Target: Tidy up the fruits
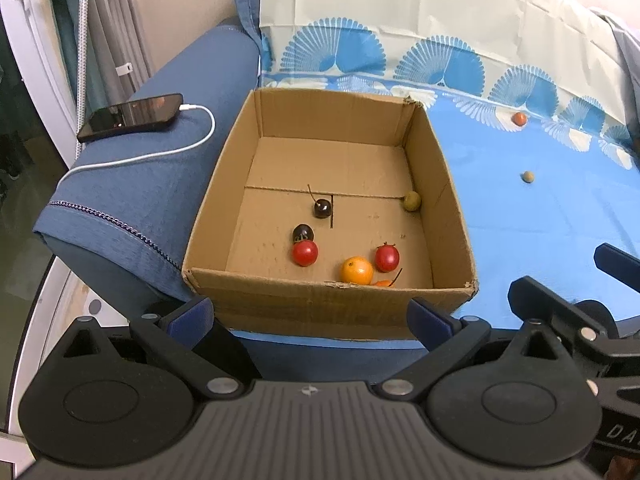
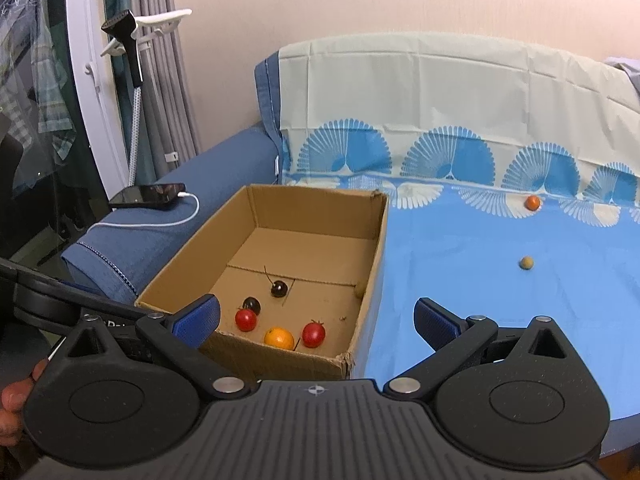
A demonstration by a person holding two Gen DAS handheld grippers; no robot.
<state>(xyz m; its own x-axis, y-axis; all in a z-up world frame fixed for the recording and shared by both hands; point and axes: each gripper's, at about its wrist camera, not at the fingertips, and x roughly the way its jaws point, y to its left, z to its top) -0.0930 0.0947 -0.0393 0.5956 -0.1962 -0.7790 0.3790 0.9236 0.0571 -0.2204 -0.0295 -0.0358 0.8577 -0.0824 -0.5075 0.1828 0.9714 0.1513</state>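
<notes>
Blue sheet (image 2: 460, 280) beside box (image 2: 372, 248) edge

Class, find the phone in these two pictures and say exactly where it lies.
In both views the phone lies on the blue sofa armrest, left of the cardboard box, with a white charging cable plugged into its right end.

You've got a matt corrugated cardboard box (image 1: 432, 200) with frayed corners, glossy cherries (image 1: 322, 208) and tomatoes (image 1: 305, 253) inside, smooth creased cloth (image 1: 540, 220) beside it, and coarse denim-like fabric on the armrest (image 1: 140, 192).
</notes>
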